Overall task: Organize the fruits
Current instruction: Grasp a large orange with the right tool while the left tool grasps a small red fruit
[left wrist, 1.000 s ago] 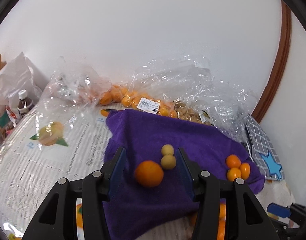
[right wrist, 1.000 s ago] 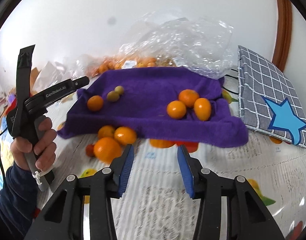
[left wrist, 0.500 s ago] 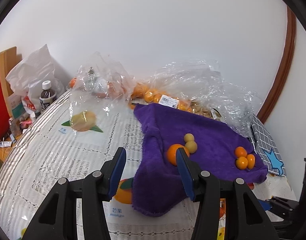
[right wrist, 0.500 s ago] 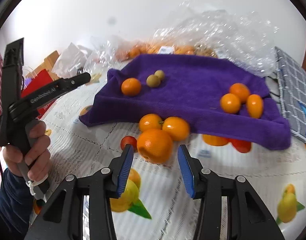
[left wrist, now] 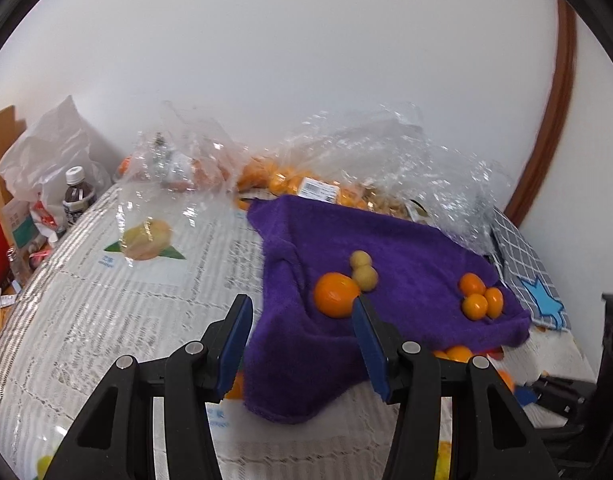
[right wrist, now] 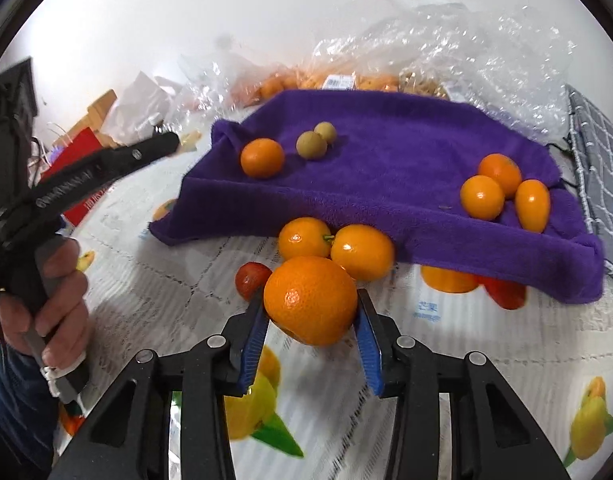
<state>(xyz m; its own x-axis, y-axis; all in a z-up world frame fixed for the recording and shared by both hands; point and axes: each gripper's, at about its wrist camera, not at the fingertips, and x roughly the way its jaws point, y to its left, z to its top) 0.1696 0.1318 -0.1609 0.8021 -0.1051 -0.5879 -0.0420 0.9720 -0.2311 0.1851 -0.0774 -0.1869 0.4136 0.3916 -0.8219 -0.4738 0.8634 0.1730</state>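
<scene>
My right gripper (right wrist: 310,300) has a large orange (right wrist: 310,306) between its blue pads; the jaws are closing and both pads touch its sides. Behind it lie two smaller oranges (right wrist: 304,238) and a small red fruit (right wrist: 250,278), at the front edge of the purple towel (right wrist: 386,160). On the towel (left wrist: 406,260) sit one orange (left wrist: 335,294), two small yellow-green fruits (left wrist: 362,268) and three kumquats (left wrist: 478,298). My left gripper (left wrist: 300,304) is open and holds nothing, above the towel's left edge. A hand (right wrist: 58,296) holds it.
Crumpled clear plastic bags (left wrist: 346,160) with more fruit stand along the wall behind the towel. A grey checked cloth with a blue star (left wrist: 530,272) lies to the right. A bottle (left wrist: 76,196) and packets crowd the far left. More fruit (right wrist: 450,280) peeks from under the towel's front.
My right gripper came down and left onto the large orange, which now sits between its narrowing jaws. My left gripper drew back toward the towel's left edge.
</scene>
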